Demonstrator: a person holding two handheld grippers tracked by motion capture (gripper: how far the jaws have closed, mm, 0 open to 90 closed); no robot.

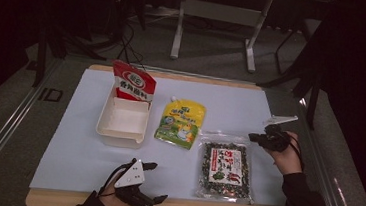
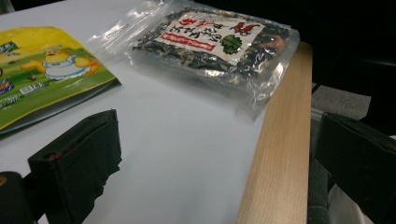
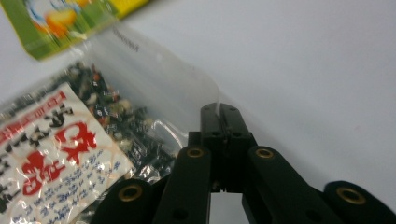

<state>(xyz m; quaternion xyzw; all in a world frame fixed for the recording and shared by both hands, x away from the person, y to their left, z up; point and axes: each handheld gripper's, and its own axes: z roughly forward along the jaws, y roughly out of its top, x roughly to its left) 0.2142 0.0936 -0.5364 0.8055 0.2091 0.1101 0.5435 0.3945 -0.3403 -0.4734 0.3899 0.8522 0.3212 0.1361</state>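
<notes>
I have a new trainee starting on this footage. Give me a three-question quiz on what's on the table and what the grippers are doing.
1. True or false: the red printed pouch lies flat on the white table cover.
2. Which item does the right gripper touch: (a) the yellow-green spouted pouch, (b) the clear bag of dark dried mix, (c) the white rectangular tray?
3. Are the left gripper fingers together or apart?

Key
1. False: it stands propped at the tray's far end.
2. b: its closed tips sit at the bag's clear edge.
3. Apart, holding nothing.
</notes>
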